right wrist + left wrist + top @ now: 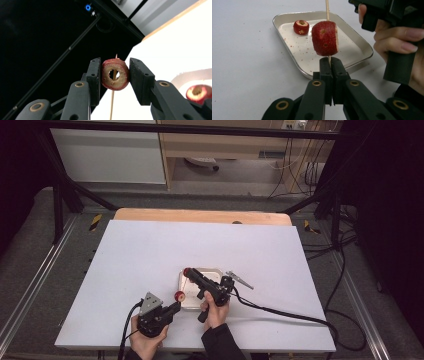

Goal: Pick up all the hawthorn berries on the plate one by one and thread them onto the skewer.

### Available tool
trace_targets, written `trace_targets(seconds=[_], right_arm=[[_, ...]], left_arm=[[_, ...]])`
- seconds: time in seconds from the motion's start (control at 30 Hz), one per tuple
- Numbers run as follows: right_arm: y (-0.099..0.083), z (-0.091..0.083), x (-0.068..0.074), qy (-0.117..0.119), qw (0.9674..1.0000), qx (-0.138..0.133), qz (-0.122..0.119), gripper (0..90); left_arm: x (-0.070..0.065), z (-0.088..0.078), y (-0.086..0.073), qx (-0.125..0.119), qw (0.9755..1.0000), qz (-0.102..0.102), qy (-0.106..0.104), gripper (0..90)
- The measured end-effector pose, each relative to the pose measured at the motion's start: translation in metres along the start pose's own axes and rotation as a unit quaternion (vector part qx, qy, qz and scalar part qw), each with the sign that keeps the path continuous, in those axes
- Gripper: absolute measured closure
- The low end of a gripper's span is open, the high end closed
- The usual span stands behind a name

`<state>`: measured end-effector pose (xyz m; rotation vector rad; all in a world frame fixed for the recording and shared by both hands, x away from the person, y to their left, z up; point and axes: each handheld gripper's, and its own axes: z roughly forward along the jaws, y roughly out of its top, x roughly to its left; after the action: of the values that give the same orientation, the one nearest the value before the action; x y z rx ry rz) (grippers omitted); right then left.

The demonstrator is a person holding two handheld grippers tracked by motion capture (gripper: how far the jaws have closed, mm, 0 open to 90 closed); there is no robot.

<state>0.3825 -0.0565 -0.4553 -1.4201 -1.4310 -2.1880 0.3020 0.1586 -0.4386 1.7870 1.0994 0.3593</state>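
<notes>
Between the right gripper's (115, 75) jaws sits a cored fruit ring (115, 74), clamped, the skewer (113, 100) inside its hole. Below it, the left gripper (329, 61) pinches the skewer under a threaded fruit (325, 38). Misaligned pushing could snap the skewer or split the ring.

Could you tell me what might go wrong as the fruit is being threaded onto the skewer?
The skewer is thin and clamped low in the left gripper, so pushing could bend or snap it. The right gripper squeezes a hollow fruit ring, which might crack or slip. The ring could miss the skewer tip.
</notes>
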Motion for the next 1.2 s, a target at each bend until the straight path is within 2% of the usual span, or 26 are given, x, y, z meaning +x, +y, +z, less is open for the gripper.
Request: trace_targets(seconds=[0.03,0.1,0.5,0.7,0.8,0.87,0.97,1.03,1.13,1.2], right_arm=[[-0.002,0.0,0.0,0.001,1.0,0.005,-0.004,63.2],[-0.005,0.0,0.0,0.0,0.9999,0.012,-0.006,63.1],[-0.014,-0.004,0.002,-0.008,0.9986,0.041,-0.031,63.1],[-0.015,-0.006,0.004,-0.017,0.997,0.056,-0.05,62.1],[-0.01,-0.008,0.009,-0.022,0.995,0.064,-0.073,53.1],[-0.004,-0.01,0.014,-0.029,0.9918,0.076,-0.098,47.9],[0.007,-0.014,0.02,-0.047,0.9839,0.101,-0.14,38.3],[0.014,-0.015,0.021,-0.059,0.9773,0.123,-0.162,31.9],[0.026,-0.016,0.022,-0.078,0.9652,0.155,-0.196,23.8],[0.034,-0.016,0.021,-0.084,0.9567,0.177,-0.215,21.7]], left_arm=[[0.0,-0.001,0.0,0.006,0.9999,-0.009,0.002,88.5],[0.002,0.0,0.002,0.008,0.9999,-0.013,0.002,88.5],[0.007,0.006,0.008,0.01,0.9999,-0.009,-0.004,88.5],[0.009,0.007,0.007,0.015,0.9998,0.001,-0.008,88.5],[0.011,0.004,0.005,0.019,0.9996,0.02,-0.008,88.5],[0.015,0.001,0.005,0.024,0.9992,0.033,-0.007,88.4],[0.023,-0.007,0.004,0.032,0.9982,0.05,-0.002,88.3],[0.028,-0.011,0.004,0.04,0.9975,0.058,-0.002,88.1],[0.037,-0.018,0.004,0.049,0.9962,0.072,0.003,88.1],[0.042,-0.022,0.004,0.059,0.9944,0.087,0.0,88.0]])
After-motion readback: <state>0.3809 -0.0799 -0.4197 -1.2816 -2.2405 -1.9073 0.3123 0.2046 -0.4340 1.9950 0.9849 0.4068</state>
